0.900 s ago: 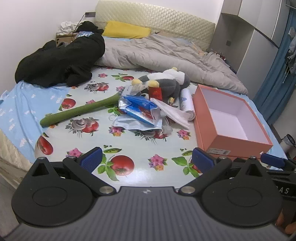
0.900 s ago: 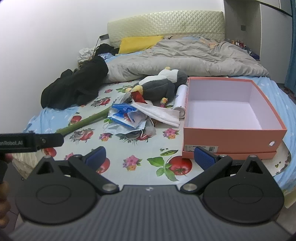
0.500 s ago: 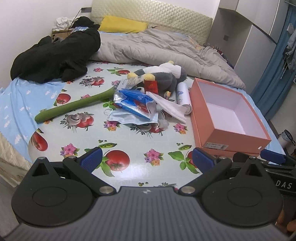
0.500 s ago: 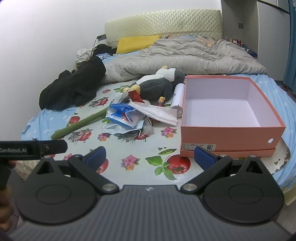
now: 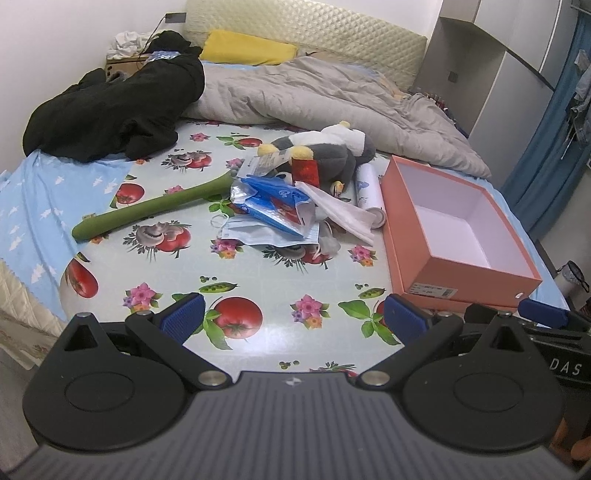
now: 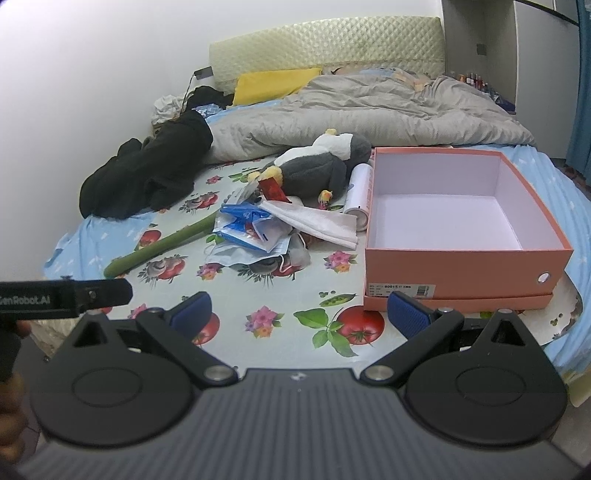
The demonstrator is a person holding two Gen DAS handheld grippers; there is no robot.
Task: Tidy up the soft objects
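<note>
Grippers close in on the cluttered bed: left gripper (image 5: 293, 319) and right gripper (image 6: 297, 314) spread wide and empty, plush toy (image 5: 325, 153) untouched, box (image 6: 458, 275) awaiting its first item

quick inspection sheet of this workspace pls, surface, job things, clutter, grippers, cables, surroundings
surface: fruit-print cloth spread over a bed.
job's things: plush penguin, long green plush, white cloth, face masks and blue packets heaped together; open orange box empty beside them.
clutter: white tube between heap and box; black clothing at the far left.
grippers: left gripper and right gripper open, holding nothing.
cables: one dark lead on the wall by the headboard.
surroundings: grey duvet, yellow pillow, blue curtain.
</note>
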